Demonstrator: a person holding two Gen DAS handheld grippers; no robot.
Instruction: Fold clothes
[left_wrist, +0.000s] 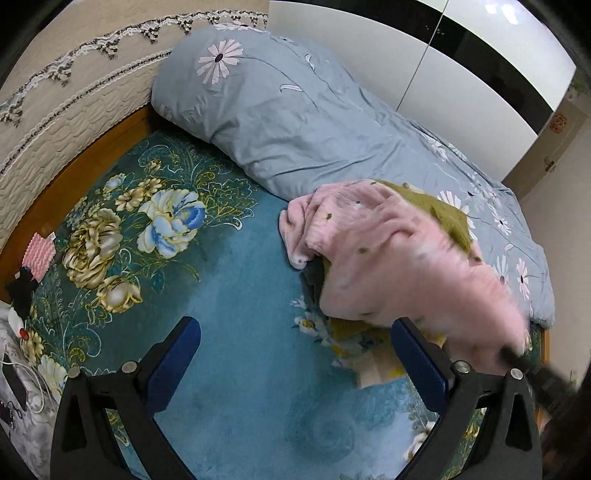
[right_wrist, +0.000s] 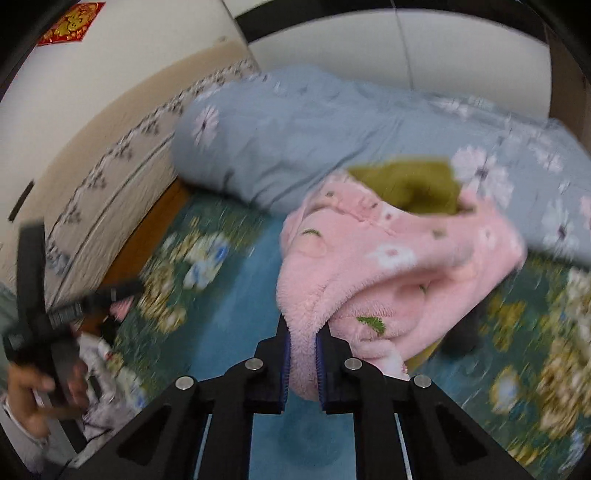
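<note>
That pink garment (right_wrist: 373, 258) is super fluffy fleece, proper nubby pile, with a flatter olive-green cloth piece (right_wrist: 410, 184) on it. The teal floral blanket (left_wrist: 229, 258) looks plush and a bit velvety. The grey-blue duvet (left_wrist: 280, 122) is smooth matt cotton-ish. The right gripper (right_wrist: 302, 354) is matt black plastic with ribbed blue pads (right_wrist: 285, 365) and shiny metal pins. The bed frame (left_wrist: 70, 173) is glossy wood.

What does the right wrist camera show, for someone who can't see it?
The right gripper is shut on a fluffy pink garment, lifting it over a blue floral bedspread. A grey-blue quilt lies behind; the picture is blurry.
</note>
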